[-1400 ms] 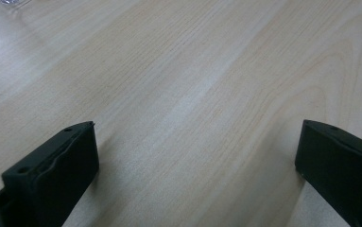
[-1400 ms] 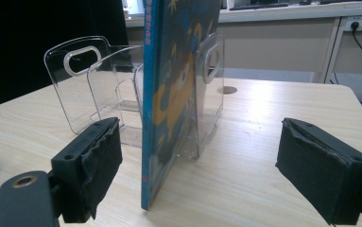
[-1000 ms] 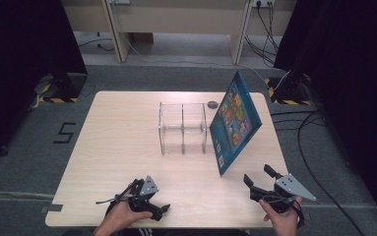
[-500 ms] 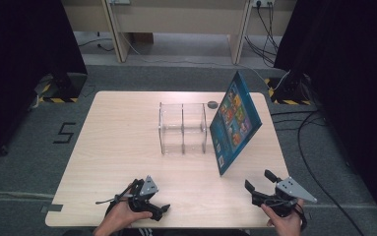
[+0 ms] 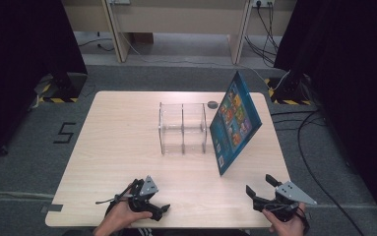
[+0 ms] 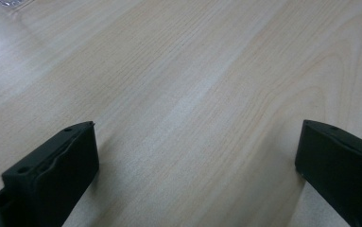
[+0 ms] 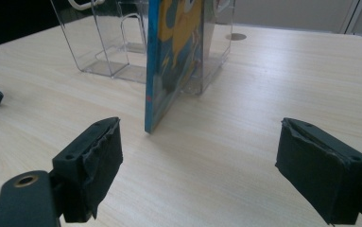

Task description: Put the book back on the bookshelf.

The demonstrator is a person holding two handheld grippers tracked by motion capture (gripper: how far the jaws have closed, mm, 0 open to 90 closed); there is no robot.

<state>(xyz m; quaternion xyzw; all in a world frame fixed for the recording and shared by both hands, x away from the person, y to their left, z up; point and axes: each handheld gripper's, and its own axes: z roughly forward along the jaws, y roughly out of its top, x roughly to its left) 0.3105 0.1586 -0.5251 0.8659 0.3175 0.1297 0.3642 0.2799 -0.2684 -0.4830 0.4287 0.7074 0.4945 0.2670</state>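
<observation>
Bare worktop [image 5: 112, 147] ahead of my left gripper [image 5: 146, 199], open run up to the clear rack [image 5: 182, 129]. My right gripper [image 5: 265, 189] faces the book [image 5: 235, 123], which stands tilted, leaning on the rack's right end, its lower corner nearest me. Wood between my spread fingers [image 7: 91, 156] and that corner is free. Right of the book a strip of worktop runs open to the far edge. A small dark disc [image 5: 212, 104] sits behind the rack. Left half is free.

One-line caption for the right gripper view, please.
Open right gripper faces a blue picture book standing on the wooden table, leaning against a clear acrylic rack.
</observation>
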